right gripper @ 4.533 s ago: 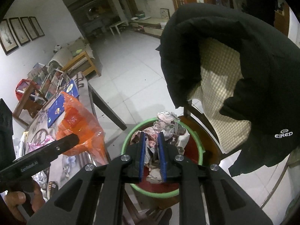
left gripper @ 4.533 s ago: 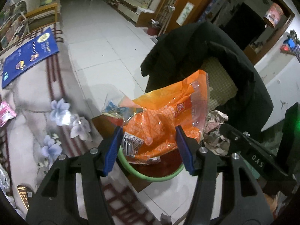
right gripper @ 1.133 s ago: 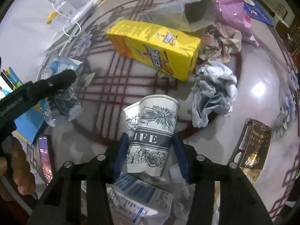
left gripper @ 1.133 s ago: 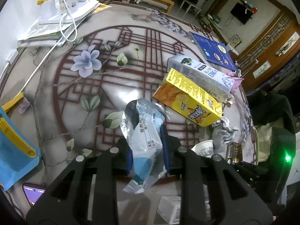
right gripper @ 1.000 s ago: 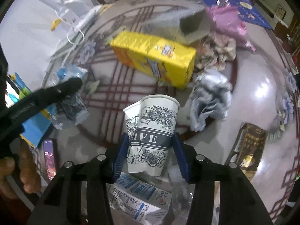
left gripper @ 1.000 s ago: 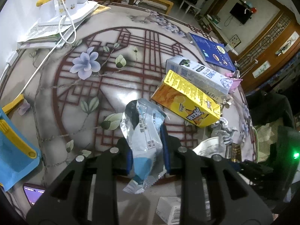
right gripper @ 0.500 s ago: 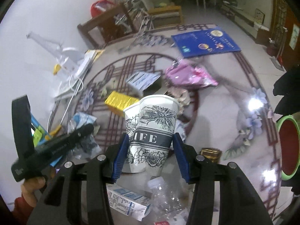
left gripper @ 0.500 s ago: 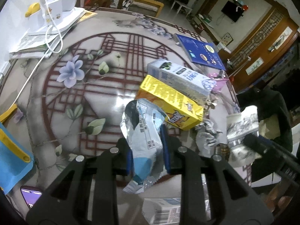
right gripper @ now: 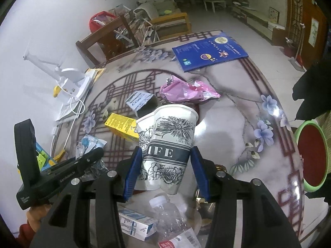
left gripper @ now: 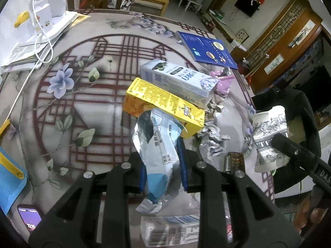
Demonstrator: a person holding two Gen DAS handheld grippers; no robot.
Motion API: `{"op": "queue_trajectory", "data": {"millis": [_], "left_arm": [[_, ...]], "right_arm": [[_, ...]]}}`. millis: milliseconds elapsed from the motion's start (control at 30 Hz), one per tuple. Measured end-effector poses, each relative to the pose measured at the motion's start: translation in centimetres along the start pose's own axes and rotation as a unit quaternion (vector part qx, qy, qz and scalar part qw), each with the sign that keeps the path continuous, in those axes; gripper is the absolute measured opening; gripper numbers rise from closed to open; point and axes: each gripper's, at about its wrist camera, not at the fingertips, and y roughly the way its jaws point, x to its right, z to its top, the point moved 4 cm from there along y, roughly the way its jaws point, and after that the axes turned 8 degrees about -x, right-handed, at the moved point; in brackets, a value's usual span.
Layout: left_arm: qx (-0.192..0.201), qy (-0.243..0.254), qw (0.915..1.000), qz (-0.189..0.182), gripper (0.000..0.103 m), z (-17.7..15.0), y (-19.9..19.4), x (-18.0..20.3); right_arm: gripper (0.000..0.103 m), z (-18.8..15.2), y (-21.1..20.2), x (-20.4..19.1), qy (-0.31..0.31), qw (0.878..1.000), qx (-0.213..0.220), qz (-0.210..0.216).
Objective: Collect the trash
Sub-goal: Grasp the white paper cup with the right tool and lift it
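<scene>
My left gripper [left gripper: 162,165] is shut on a silver and blue foil wrapper [left gripper: 158,144], held above the patterned table [left gripper: 82,95]. My right gripper [right gripper: 165,165] is shut on a crumpled paper cup [right gripper: 167,144] with black flower print, lifted above the table; the cup also shows at the right in the left wrist view [left gripper: 269,138]. The green-rimmed red trash bin [right gripper: 312,153] stands beyond the table's right edge, on a chair. The left gripper with its wrapper shows at lower left in the right wrist view [right gripper: 82,161].
On the table lie a yellow carton [left gripper: 163,103], a white carton [left gripper: 175,80], a pink wrapper [right gripper: 186,88], crumpled paper [left gripper: 213,140], a blue booklet [right gripper: 209,51], a plastic bottle [right gripper: 167,217] and a small box [left gripper: 169,231]. A phone [left gripper: 29,219] and a lamp base [left gripper: 47,12] sit left.
Both grippers have lifted and swung right toward the table's edge with their loads. The red bin has come fully into the right wrist view. The cup now appears higher in the left view.
</scene>
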Motion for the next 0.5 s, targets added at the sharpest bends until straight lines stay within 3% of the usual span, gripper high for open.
{"op": "queue_trajectory", "data": {"millis": [500], "left_arm": [[-0.004,0.009,1.0000,-0.002,0.024,0.3,0.3,1.4]], "right_arm": [[0.048,-0.1,-0.4,2.0,0.020,1.000,0.004,-0.002]]}}
